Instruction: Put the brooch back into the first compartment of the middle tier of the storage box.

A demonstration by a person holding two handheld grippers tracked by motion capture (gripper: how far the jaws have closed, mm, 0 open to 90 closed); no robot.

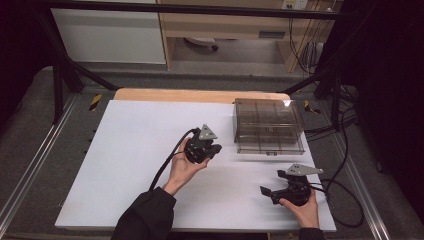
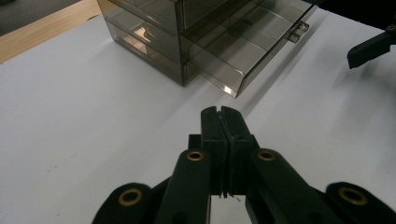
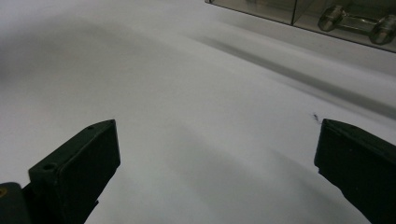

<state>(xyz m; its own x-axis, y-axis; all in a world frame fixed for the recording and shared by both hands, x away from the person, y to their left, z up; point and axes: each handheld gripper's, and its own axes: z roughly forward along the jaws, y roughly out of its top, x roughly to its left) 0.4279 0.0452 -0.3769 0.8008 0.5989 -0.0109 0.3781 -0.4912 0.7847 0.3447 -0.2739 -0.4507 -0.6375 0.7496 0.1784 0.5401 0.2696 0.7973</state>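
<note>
Resting on the white worktop (image 1: 130,150), the smoky clear drawer box (image 1: 267,125) sits at its far right side, one lower drawer (image 2: 247,51) pulled partway out. Near the box, the left tool (image 2: 223,114) hovers with jaws pressed together, empty. Well apart at the near right edge, the right tool (image 1: 267,192) has jaws spread wide, holding nothing
</note>
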